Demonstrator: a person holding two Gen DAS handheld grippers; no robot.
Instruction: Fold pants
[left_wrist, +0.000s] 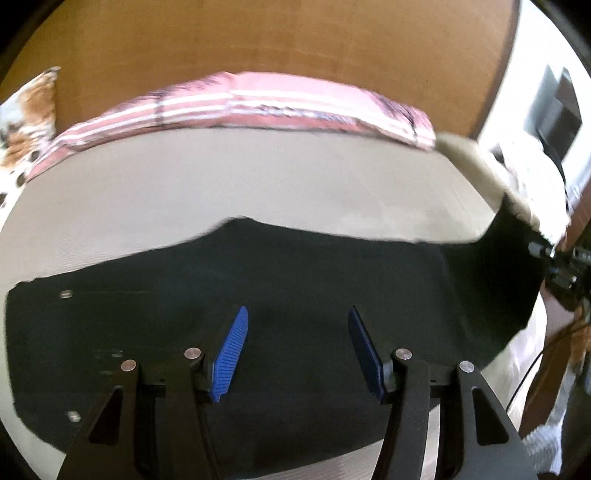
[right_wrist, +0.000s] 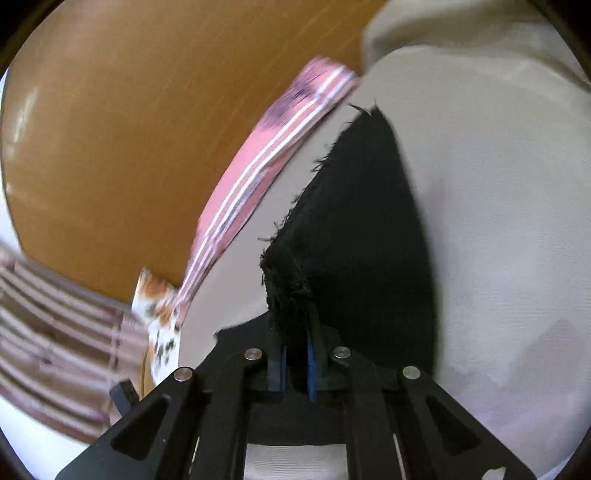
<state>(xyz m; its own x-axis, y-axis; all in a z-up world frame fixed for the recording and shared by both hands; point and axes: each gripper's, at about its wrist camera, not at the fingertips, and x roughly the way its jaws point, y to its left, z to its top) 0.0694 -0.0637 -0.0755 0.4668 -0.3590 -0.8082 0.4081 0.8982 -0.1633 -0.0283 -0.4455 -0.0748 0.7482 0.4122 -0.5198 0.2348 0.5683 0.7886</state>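
Black pants (left_wrist: 277, 273) lie spread across a beige bed sheet (left_wrist: 221, 184). My left gripper (left_wrist: 297, 325) is open just above the pants, blue pads (left_wrist: 231, 354) apart, holding nothing. In the right wrist view my right gripper (right_wrist: 295, 354) is shut on a frayed hem of the black pants (right_wrist: 354, 229) and holds that end lifted off the sheet (right_wrist: 498, 221). That raised end and the right gripper (left_wrist: 561, 266) show at the right edge of the left wrist view.
A pink striped cloth (left_wrist: 258, 107) lies along the far edge of the bed against a brown wooden headboard (left_wrist: 277, 37). A patterned orange and white pillow (left_wrist: 26, 122) sits at the left. A white wall with a dark fixture (left_wrist: 554, 110) is at the right.
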